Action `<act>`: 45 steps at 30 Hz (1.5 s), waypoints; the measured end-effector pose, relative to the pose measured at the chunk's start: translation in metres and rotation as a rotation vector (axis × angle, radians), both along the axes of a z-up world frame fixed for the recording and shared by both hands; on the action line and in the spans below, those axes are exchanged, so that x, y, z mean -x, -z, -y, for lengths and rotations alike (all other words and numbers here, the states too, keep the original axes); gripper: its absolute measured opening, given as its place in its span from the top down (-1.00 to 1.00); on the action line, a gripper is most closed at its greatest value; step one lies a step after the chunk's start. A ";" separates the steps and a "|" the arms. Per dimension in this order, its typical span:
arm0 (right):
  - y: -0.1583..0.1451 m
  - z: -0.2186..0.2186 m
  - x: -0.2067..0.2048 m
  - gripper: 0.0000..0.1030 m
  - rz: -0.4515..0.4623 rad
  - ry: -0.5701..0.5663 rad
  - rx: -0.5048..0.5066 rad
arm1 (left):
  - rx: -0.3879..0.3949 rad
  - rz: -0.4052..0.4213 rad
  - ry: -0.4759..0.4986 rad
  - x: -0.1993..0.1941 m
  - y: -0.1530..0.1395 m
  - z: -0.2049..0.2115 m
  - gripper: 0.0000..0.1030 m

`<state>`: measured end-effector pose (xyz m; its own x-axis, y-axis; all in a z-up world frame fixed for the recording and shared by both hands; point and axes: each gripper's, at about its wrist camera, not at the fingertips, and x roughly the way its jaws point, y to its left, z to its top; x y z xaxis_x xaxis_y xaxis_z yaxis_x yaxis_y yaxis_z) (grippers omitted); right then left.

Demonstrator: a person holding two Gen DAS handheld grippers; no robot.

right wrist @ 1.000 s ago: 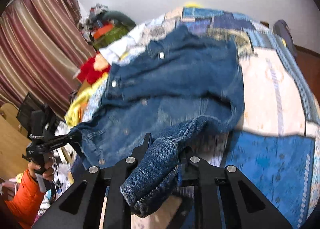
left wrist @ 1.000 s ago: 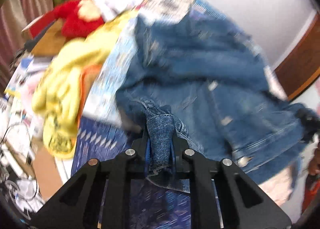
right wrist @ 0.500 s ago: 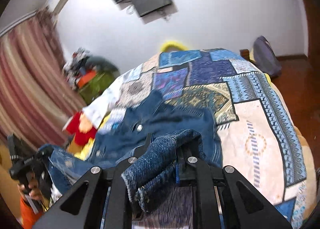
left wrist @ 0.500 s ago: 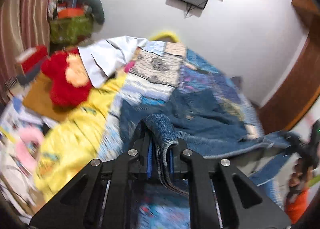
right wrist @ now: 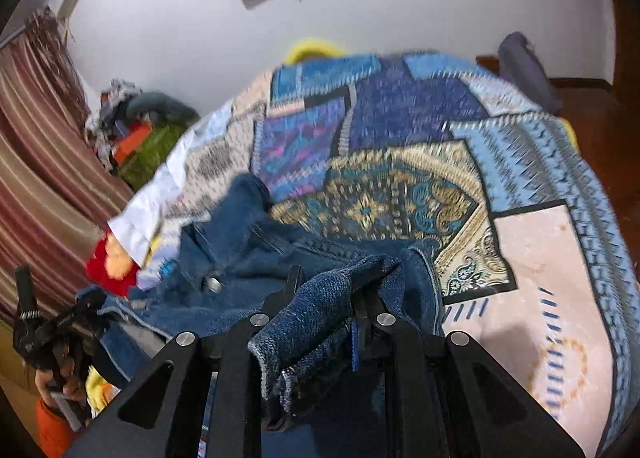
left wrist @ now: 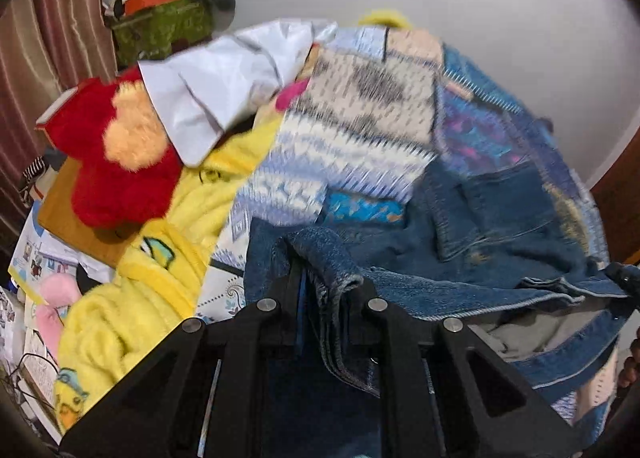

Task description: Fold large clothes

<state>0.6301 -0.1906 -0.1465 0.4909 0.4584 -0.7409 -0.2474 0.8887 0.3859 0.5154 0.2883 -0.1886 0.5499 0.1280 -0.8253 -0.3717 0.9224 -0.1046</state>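
Jaws of left gripper [left wrist: 326, 286] clamped tight on a denim fold; right gripper [right wrist: 326, 300] likewise pinching a bunched hem — both hold the denim jacket [right wrist: 256, 254]. Jacket hangs btwn them, rest draped on the bed [right wrist: 540, 258] near its left edge, w/ yellow blanket [left wrist: 168, 258] and red plush [left wrist: 120, 161] beside.

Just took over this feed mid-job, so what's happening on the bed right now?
A person is folding a denim jacket on a patchwork bedspread. The left gripper and the right gripper are each shut on a bunch of its fabric. Part of the jacket lies rumpled on the bedspread, part hangs between the two grips, so the fold is not finished. A yellow blanket and a red plush toy lie beside it.
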 end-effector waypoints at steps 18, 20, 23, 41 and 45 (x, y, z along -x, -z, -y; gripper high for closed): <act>-0.015 0.058 0.022 0.67 0.055 -0.043 0.241 | -0.110 -0.161 0.005 -0.012 0.061 0.008 0.55; -0.021 0.069 0.034 0.67 0.058 -0.060 0.266 | -0.150 -0.145 0.030 -0.005 0.050 0.016 0.46; -0.030 0.074 0.055 0.67 0.086 -0.099 0.308 | -0.175 -0.097 0.045 0.014 0.023 0.021 0.25; -0.003 -0.010 0.124 0.67 0.113 -0.330 0.299 | -0.127 -0.047 0.306 0.074 0.014 0.093 -0.28; 0.021 -0.029 0.110 0.67 0.086 -0.349 0.328 | -0.135 -0.095 0.338 0.049 0.040 0.111 -0.28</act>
